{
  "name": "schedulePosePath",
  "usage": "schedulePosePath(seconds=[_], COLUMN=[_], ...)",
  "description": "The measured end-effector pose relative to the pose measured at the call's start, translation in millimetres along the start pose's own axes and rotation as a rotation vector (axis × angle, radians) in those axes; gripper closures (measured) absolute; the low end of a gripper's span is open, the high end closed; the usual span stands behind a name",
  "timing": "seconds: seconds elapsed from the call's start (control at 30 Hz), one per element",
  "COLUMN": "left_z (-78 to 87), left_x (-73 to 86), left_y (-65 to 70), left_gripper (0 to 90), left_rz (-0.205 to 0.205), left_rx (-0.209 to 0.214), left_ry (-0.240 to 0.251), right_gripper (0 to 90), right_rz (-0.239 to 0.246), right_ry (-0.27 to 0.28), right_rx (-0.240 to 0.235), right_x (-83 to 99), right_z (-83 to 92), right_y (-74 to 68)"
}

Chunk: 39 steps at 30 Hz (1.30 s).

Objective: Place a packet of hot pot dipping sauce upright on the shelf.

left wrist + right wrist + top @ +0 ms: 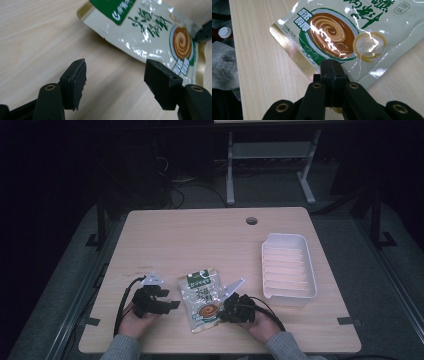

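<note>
Right gripper view: the sauce packet [342, 32] is pinched at its edge by the right gripper [333, 72]; the left gripper [115, 77] is held spread beside it.

- I've got the pouch [201, 299] lying flat on the table [200, 235], near my edge at 6 o'clock.
- My left gripper [159, 304] sits just at 9 o'clock of it, apart from it.
- My right gripper [223, 310] is at the pouch's 4 o'clock corner, touching its edge.
- The tray [288, 266] is off at 3 o'clock, well apart.
- The cable hole [251, 220] is at 12 o'clock, far edge.
</note>
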<state>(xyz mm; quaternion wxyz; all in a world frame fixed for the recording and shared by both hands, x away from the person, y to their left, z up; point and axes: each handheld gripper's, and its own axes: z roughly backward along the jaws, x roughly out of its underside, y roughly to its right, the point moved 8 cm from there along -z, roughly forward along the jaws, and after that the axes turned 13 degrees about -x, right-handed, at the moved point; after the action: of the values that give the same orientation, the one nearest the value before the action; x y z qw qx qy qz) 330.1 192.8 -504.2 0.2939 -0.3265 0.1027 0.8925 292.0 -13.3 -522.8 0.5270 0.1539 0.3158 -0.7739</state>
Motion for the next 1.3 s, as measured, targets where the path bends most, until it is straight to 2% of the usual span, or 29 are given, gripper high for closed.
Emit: schedulePosePath(seconds=[0.33, 0.47, 0.57, 0.63, 0.7, 0.8, 0.93, 0.97, 1.03, 1.1, 1.17, 1.3], left_z=[-23.8, -30.6, -34.8, -38.3, -40.3, -38.6, -33.0, -31.3, -31.4, -34.8, -38.6, -41.3], left_x=[-20.6, -25.5, -30.8, -33.5, -36.2, -41.1, -44.2, -45.1, -45.1, -42.8, -42.3, -45.0], left_y=[-0.2, 0.3, 2.1, 1.7, 1.8, 5.6, 8.0, 8.8, 11.0, 17.6, 22.1, 23.6], left_gripper=[31.6, 31.1, 32.5, 33.1, 36.1, 44.1, 56.9, 59.0, 62.3, 63.7, 63.7, 68.1], left_rz=[0.037, 0.049, 0.070, 0.078, 0.092, 0.098, 0.088, 0.100, 0.095, 0.071, 0.041, 0.038], left_rx=[0.053, 0.062, 0.102, 0.112, 0.144, 0.198, 0.234, 0.270, 0.297, 0.311, 0.299, 0.297], left_ry=[-0.036, -0.051, -0.056, -0.073, -0.087, -0.075, -0.054, -0.055, -0.079, -0.122, -0.144, -0.140], right_gripper=[89.9, 89.9, 89.9, 89.9, 89.9, 89.9, 89.9, 89.9, 89.9, 89.9, 89.9, 89.9], right_rz=[-0.001, 0.002, 0.004, 0.004, 0.004, 0.013, 0.011, 0.012, 0.013, 0.011, 0.012, 0.011], right_ry=[0.008, 0.009, 0.009, 0.011, 0.011, 0.010, 0.010, 0.011, 0.011, 0.012, 0.012, 0.015], right_rx=[0.010, 0.014, 0.014, 0.012, 0.013, 0.016, 0.015, 0.015, 0.015, 0.012, 0.012, 0.012], right_x=[1.2, 1.2, 1.3, 1.3, 1.4, 1.3, 1.4, 1.4, 1.5, 1.6, 1.7, 1.9], right_z=[0.2, 0.1, 0.2, 0.2, 0.2, 0.1, 0.2, 0.1, 0.2, 0.3, 0.3, 0.3], right_y=[-1.0, -1.0, -1.4, -1.1, -1.3, -1.2, -1.5, -1.5, -1.4, -1.2, -1.2, -1.5])
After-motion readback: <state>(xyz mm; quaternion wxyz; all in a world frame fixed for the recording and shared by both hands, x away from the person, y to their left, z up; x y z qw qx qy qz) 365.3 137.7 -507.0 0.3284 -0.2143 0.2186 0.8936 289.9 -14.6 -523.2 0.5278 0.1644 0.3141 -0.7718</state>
